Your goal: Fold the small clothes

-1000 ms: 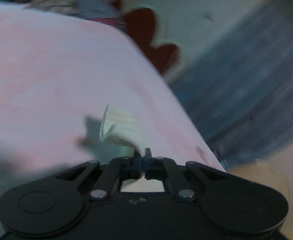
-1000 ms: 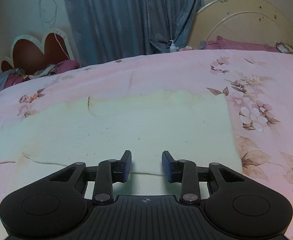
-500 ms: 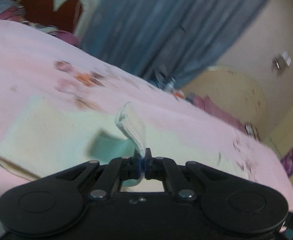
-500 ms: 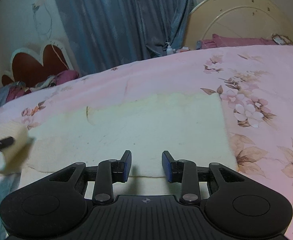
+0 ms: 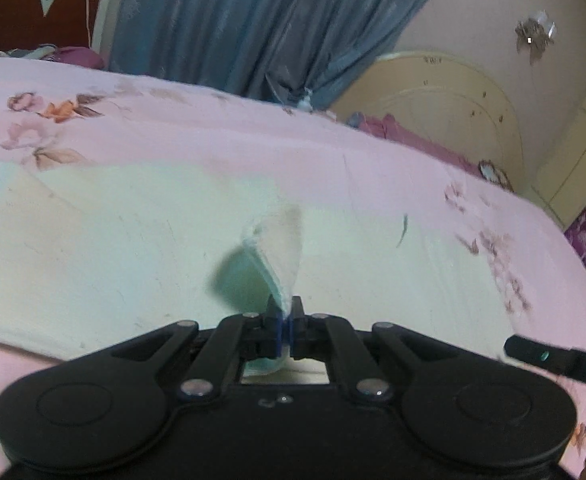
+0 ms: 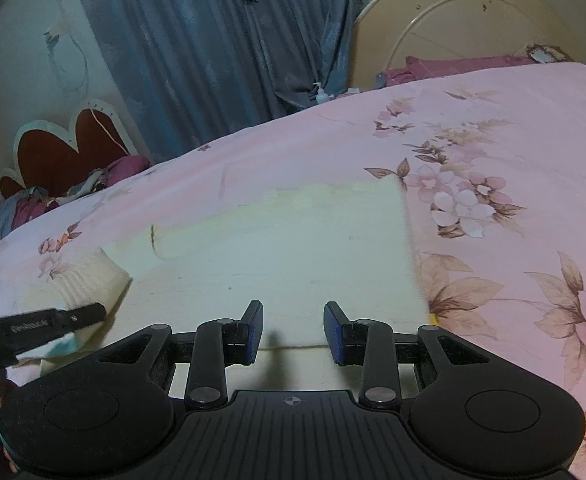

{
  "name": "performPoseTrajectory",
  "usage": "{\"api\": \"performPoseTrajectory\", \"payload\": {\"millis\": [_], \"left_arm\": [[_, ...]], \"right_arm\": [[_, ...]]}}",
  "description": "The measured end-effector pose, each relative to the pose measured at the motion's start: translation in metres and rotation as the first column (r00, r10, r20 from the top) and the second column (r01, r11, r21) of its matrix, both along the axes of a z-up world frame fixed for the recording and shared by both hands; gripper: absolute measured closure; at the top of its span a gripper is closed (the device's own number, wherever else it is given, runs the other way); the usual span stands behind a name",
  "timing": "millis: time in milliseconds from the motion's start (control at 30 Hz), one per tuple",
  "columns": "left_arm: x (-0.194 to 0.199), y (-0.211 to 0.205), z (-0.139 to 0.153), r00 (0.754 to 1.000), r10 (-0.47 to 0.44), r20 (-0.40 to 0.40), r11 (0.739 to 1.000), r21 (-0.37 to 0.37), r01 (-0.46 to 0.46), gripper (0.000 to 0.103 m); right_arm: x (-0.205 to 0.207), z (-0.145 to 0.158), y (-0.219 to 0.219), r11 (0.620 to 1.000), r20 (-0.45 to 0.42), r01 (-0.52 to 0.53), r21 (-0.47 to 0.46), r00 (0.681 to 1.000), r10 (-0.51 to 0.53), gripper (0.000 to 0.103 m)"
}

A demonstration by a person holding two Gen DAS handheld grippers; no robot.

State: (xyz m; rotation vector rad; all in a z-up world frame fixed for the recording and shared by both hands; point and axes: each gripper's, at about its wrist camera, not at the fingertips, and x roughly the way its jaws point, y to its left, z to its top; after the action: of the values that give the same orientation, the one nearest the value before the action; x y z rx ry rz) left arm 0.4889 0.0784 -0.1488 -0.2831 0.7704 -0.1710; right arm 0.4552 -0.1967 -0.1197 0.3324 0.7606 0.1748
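Note:
My left gripper (image 5: 285,320) is shut on a small pale ribbed sock (image 5: 279,248) that sticks up from the jaws above a cream cloth (image 5: 113,248) spread on the pink bed. In the right wrist view the same sock (image 6: 89,276) and the left gripper's finger (image 6: 45,324) show at the left edge. My right gripper (image 6: 293,332) is open and empty, low over the near edge of the cream cloth (image 6: 293,248). Its finger (image 5: 553,360) shows at the right of the left wrist view.
The pink floral bedspread (image 6: 493,160) covers the bed. A blue curtain (image 6: 213,40), a heart-shaped headboard (image 6: 65,148) with piled clothes, a cream round headboard (image 6: 473,20) and a small bottle (image 6: 322,94) stand beyond the far edge.
My left gripper has swung right with the sock, from over bare pink bedspread to above the cream cloth, entering the right wrist view. My right gripper has stayed open and tilted slightly.

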Motion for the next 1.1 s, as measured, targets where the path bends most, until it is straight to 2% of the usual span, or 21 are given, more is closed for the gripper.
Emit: {"api": "performPoseTrajectory", "payload": {"millis": [33, 133, 200, 233, 300, 333, 500, 600, 733, 867, 933, 1100], "left_arm": [[-0.001, -0.002, -0.001, 1.000, 0.000, -0.004, 1.000, 0.003, 0.000, 0.097], [-0.002, -0.006, -0.001, 1.000, -0.004, -0.005, 1.000, 0.009, 0.004, 0.085], [-0.004, -0.009, 0.001, 1.000, -0.018, 0.002, 1.000, 0.005, 0.018, 0.065], [-0.005, -0.010, 0.002, 1.000, -0.023, 0.007, 1.000, 0.006, 0.023, 0.059], [-0.010, -0.013, 0.006, 0.999, -0.028, 0.020, 0.999, 0.022, 0.028, 0.037], [-0.014, -0.013, 0.009, 0.999, -0.030, 0.033, 0.999, 0.031, 0.029, 0.033], [-0.048, 0.012, 0.028, 0.996, -0.016, 0.085, 0.999, 0.039, 0.013, 0.034], [-0.071, 0.045, 0.034, 0.996, 0.037, 0.086, 0.999, 0.027, -0.040, 0.038], [-0.090, 0.088, 0.028, 0.987, 0.146, 0.060, 0.988, 0.048, -0.149, 0.039], [-0.085, 0.113, 0.013, 0.983, 0.184, -0.021, 0.983, 0.022, -0.183, 0.039], [-0.078, 0.113, 0.007, 0.984, 0.171, -0.050, 0.985, 0.043, -0.169, 0.039], [-0.067, 0.110, 0.006, 0.985, 0.165, -0.040, 0.985, 0.046, -0.163, 0.038]], "right_arm": [[0.000, 0.000, -0.001, 1.000, -0.003, -0.004, 0.005, 1.000, 0.004, 0.068], [-0.002, 0.003, 0.000, 1.000, 0.010, -0.028, -0.002, 1.000, 0.028, 0.068], [-0.003, 0.006, 0.003, 0.999, 0.017, -0.038, -0.009, 0.999, 0.038, 0.068], [-0.003, 0.006, 0.004, 0.999, 0.017, -0.041, -0.004, 0.999, 0.041, 0.068], [-0.002, 0.008, 0.008, 0.999, 0.017, -0.047, 0.004, 0.999, 0.047, 0.068], [-0.001, 0.008, 0.011, 0.999, 0.016, -0.053, 0.010, 0.998, 0.053, 0.068], [0.006, 0.009, 0.025, 0.994, 0.009, -0.089, 0.061, 0.996, 0.088, 0.068], [0.012, 0.005, 0.038, 0.987, -0.004, -0.116, 0.115, 0.993, 0.117, 0.068], [0.023, -0.002, 0.060, 0.973, -0.029, -0.160, 0.167, 0.986, 0.167, 0.068], [0.037, -0.017, 0.085, 0.965, -0.070, -0.185, 0.184, 0.977, 0.201, 0.068], [0.044, -0.021, 0.096, 0.962, -0.080, -0.202, 0.187, 0.972, 0.219, 0.068], [0.054, -0.018, 0.124, 0.964, -0.058, -0.244, 0.106, 0.966, 0.251, 0.069]]}}
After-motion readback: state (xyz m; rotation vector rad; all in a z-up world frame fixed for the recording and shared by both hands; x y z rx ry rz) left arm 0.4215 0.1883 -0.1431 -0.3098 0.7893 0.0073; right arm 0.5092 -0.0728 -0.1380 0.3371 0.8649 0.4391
